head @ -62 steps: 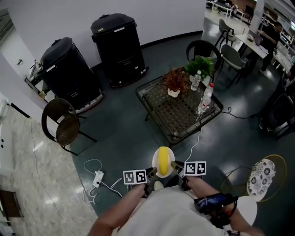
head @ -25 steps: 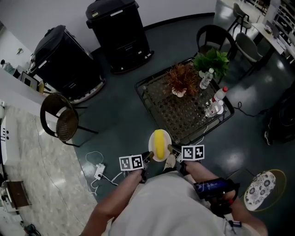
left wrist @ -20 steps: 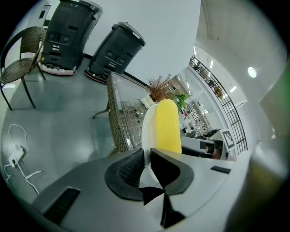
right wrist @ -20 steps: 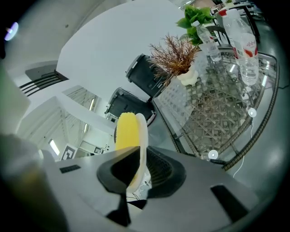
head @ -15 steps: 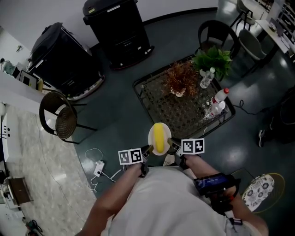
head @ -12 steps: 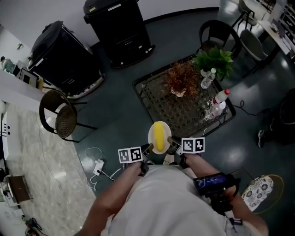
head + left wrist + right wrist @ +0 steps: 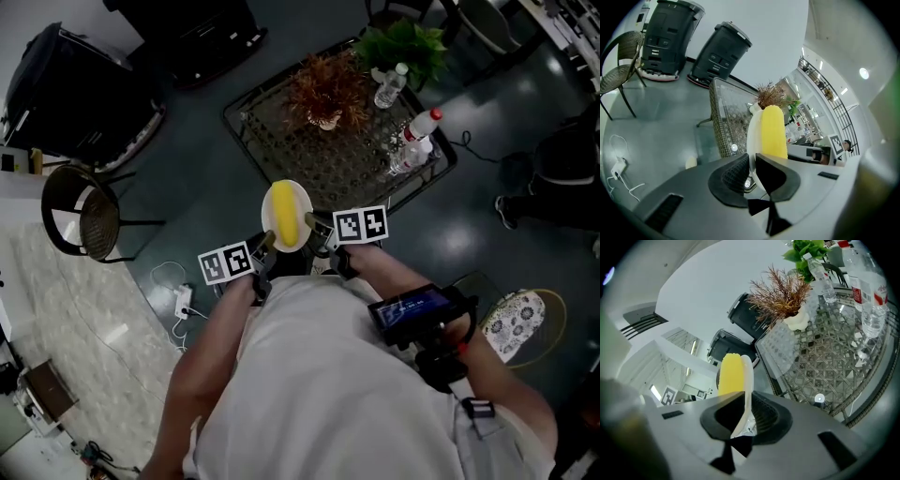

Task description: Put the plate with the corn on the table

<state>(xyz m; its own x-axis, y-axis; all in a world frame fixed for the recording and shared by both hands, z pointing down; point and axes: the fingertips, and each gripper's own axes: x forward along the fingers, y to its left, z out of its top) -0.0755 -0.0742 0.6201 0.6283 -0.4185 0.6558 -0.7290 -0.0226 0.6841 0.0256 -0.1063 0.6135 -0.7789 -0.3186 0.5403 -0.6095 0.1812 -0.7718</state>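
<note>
A white plate (image 7: 273,231) carries a yellow corn cob (image 7: 285,216) and is held between both grippers in front of my body. My left gripper (image 7: 265,246) is shut on the plate's left rim (image 7: 751,140), and the corn (image 7: 773,132) rises just past its jaws. My right gripper (image 7: 311,225) is shut on the plate's right rim (image 7: 746,380), with the corn (image 7: 730,375) beside it. The glass-topped wicker table (image 7: 323,159) lies just beyond the plate, which hangs at its near edge.
On the table stand a reddish dried plant in a white pot (image 7: 322,94), a green plant (image 7: 403,42) and two water bottles (image 7: 413,141). Black bins (image 7: 719,54) and a wicker chair (image 7: 82,211) are at the left. A power strip with cable (image 7: 181,300) lies on the floor.
I have walked toward the table: it has slid down the head view and lies closer to me. The plate, still gripped on both sides, now reaches its near edge.
</note>
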